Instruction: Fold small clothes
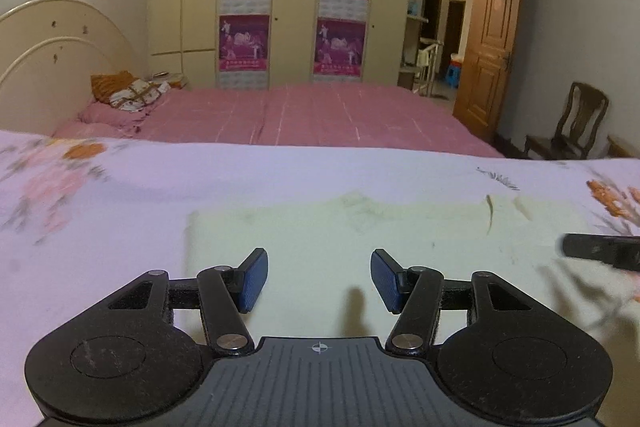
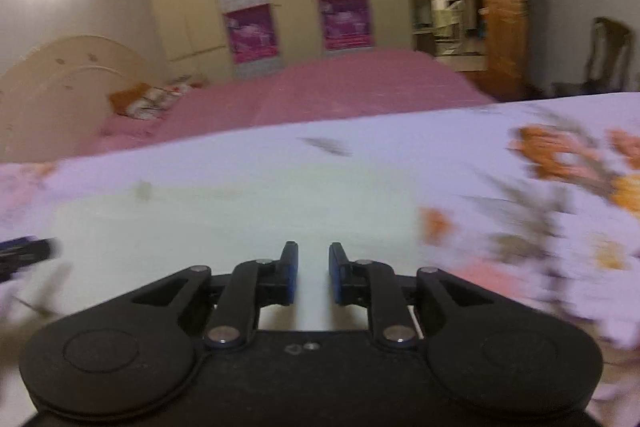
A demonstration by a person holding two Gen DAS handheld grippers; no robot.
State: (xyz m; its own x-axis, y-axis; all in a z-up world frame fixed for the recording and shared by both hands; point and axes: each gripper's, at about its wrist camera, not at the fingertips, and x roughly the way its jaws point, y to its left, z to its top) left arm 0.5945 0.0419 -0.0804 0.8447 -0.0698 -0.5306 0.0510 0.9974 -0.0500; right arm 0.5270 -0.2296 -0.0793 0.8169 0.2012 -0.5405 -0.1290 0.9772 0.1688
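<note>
The flat pale-green folded cloth (image 1: 360, 227) lies low on the lilac floral bedsheet (image 1: 100, 227), open sheet all around it, with only the right tool (image 1: 600, 251) intruding from the side near the left tool (image 1: 318, 279).

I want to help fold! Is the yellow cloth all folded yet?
Looks partly done: the pale yellow cloth lies flat as a tidy rectangle on the flowery sheet. Nothing is in hand: the left claw and right claw are open and empty above it. Any further folds remain.
</note>
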